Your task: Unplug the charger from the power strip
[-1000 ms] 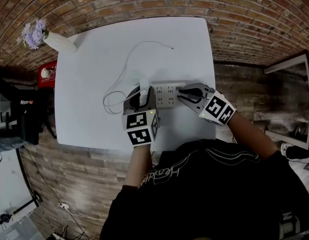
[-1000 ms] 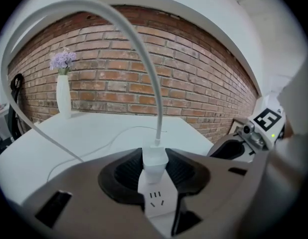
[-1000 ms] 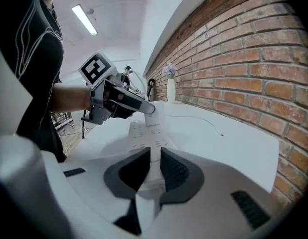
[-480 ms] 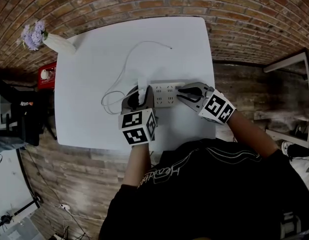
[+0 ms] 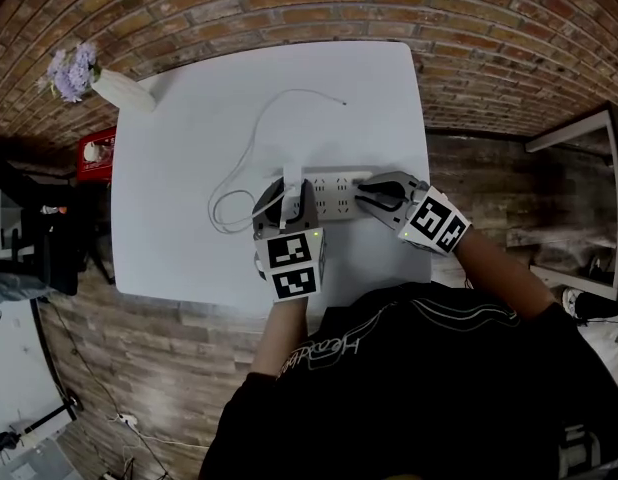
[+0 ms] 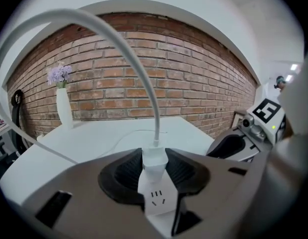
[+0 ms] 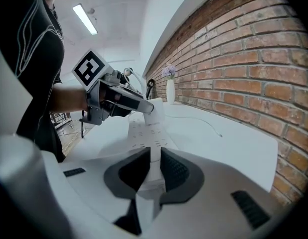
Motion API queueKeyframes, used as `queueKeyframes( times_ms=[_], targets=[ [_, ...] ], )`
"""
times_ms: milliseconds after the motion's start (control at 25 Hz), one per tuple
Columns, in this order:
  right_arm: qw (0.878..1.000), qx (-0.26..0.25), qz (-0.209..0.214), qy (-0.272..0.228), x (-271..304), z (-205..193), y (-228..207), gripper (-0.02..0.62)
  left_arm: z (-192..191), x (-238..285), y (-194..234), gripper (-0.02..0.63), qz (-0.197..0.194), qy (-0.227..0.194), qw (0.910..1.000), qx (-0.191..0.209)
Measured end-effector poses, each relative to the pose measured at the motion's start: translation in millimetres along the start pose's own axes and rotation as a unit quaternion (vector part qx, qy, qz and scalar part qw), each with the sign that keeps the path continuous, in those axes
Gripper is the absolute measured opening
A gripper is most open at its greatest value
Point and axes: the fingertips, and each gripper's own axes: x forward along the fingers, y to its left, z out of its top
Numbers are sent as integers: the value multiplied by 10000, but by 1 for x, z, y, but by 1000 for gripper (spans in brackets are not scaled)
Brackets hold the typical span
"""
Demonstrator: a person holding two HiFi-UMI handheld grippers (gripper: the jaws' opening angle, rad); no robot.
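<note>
A white power strip (image 5: 334,194) lies across the white table (image 5: 189,118). The white charger (image 5: 290,182) stands at its left end, and its thin cable (image 5: 254,133) loops away over the table. My left gripper (image 5: 286,200) is shut on the charger (image 6: 155,162), whose body sits between the black pads with the cable (image 6: 144,78) arching up from it. My right gripper (image 5: 374,195) is shut on the strip's right end. In the right gripper view the strip (image 7: 146,133) runs from between the jaws to the charger (image 7: 155,114), which the left gripper (image 7: 125,103) holds.
A white vase with purple flowers (image 5: 109,86) stands at the table's far left corner. A brick wall (image 5: 289,3) runs behind the table. A red object (image 5: 92,148) sits beside the table's left edge. The cable's free end (image 5: 344,96) lies on the far part of the table.
The left gripper has rolled a little about its own axis, and its marker cube has tilted. Both grippers keep their holds in the same places.
</note>
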Motion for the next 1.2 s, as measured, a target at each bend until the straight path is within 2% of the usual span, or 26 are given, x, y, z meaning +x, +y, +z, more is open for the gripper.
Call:
queueKeyframes(
  times_ms=[160,200,320,360,400,560,600,640,800,840,880,1000,1040,1200],
  targets=[
    [10000,32,-5,-15,-1,1,1,43,3,-1,-3,138,110,4,9997,231],
    [10000,31,-13,-17,-1,1,0,43,3,0,-2,138,50,15,9999,98],
    [10000,44,18,20,0,0,1,43,0,1,7,137,-286,72,9973,-673],
    [10000,49,36,35,1,0,1,43,-1,1,9,137,-340,78,9962,-796],
    [10000,55,51,45,0,0,3,43,-3,0,8,138,-332,77,9965,-764],
    [10000,33,9,23,-1,0,5,43,-2,-5,-2,138,-6,30,9999,141],
    [10000,25,-6,14,-1,0,4,43,0,-4,-2,140,4,10,9998,213],
    [10000,26,-9,9,-1,0,3,43,1,-4,-2,139,-50,-8,9999,125],
    [10000,48,2,26,0,1,2,43,0,-3,10,138,-484,7,9953,-834],
    [10000,43,-11,30,0,1,2,43,0,-3,10,138,-516,27,9946,-898],
    [10000,38,-29,27,0,1,3,43,0,-4,10,138,-487,42,9955,-816],
    [10000,59,-67,-13,0,2,4,43,3,-7,4,138,-258,49,9995,-153],
    [9999,74,-72,-22,0,2,3,43,4,-8,3,138,-255,57,9996,-81],
    [9999,125,-103,9,-3,2,4,43,3,-7,3,140,-379,288,9986,-216]
  ],
)
